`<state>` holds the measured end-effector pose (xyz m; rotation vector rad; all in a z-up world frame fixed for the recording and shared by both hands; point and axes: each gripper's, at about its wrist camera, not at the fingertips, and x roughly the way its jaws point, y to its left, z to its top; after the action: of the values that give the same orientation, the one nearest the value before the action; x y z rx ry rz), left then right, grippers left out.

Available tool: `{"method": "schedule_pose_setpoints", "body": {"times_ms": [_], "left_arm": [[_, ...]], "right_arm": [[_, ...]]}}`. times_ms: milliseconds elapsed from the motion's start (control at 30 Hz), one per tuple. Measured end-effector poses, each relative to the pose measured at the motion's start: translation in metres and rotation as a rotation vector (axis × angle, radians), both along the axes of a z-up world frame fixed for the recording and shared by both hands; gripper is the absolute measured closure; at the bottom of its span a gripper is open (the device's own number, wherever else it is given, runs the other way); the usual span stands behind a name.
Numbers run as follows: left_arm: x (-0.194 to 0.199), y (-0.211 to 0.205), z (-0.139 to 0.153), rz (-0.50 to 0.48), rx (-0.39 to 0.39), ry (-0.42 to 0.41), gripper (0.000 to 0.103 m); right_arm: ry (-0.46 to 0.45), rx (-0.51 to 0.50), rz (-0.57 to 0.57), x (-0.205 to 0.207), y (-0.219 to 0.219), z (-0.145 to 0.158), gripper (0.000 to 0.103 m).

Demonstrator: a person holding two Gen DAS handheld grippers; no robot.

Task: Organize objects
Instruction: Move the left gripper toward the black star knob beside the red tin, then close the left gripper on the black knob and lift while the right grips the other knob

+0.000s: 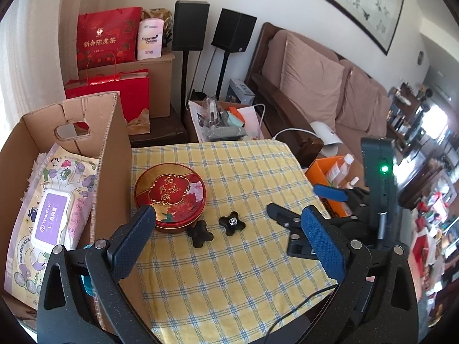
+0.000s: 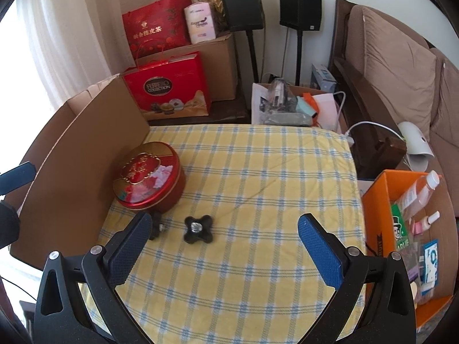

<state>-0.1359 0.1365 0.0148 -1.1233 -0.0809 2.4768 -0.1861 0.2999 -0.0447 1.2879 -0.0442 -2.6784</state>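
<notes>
A round red tin [image 1: 169,198] with a floral lid sits on the yellow checked cloth [image 1: 243,258], next to a tall cardboard box [image 1: 112,154]. Two black star-shaped knobs [image 1: 231,222] [image 1: 199,233] lie just in front of the tin. A wet-wipes pack [image 1: 51,218] lies inside the box. My left gripper [image 1: 229,229] is open and empty above the near cloth. My right gripper [image 2: 225,232] is open and empty; in the right wrist view the tin [image 2: 149,175] and one knob [image 2: 198,228] lie ahead of it, and the second knob [image 2: 156,225] is partly hidden behind its left finger.
An orange box [image 2: 381,215] with bottles and packets stands right of the table. Red gift bags [image 2: 169,86], cardboard boxes, two black speakers on stands [image 2: 241,4] and a brown sofa [image 2: 401,66] are behind. The right gripper's body [image 1: 373,200] shows at the table's right edge.
</notes>
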Motion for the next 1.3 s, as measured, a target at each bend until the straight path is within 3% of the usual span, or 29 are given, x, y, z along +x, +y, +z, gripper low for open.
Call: {"method": "schedule_pose_setpoints", "body": {"times_ms": [400,567,833,1067,1133,1233,1300], "left_arm": [[0.005,0.029,-0.041,0.034,-0.103,0.017,0.002],[-0.003,0.029,-0.066,0.074,-0.114,-0.008,0.004],[-0.026,0.025,-0.118,0.139,-0.149,-0.104,0.036],[-0.036,0.026,-0.136,0.155,-0.163,-0.131,0.038],[-0.04,0.027,-0.139,0.148,-0.16,-0.15,0.05],[-0.044,0.026,-0.144,0.148,-0.145,-0.174,0.053],[-0.046,0.025,-0.147,0.146,-0.129,-0.19,0.061]], "right_arm": [[-0.006,-0.041,-0.131,0.017,0.058,-0.006,0.001],[-0.004,-0.088,-0.158,0.023,0.075,-0.006,0.009],[-0.03,-0.115,-0.142,0.028,0.077,-0.016,0.028],[-0.044,-0.122,-0.116,0.027,0.068,-0.023,0.035],[-0.044,-0.123,-0.111,0.027,0.066,-0.023,0.035],[-0.044,-0.127,-0.103,0.025,0.063,-0.025,0.036],[-0.045,-0.129,-0.096,0.024,0.062,-0.025,0.037]]}}
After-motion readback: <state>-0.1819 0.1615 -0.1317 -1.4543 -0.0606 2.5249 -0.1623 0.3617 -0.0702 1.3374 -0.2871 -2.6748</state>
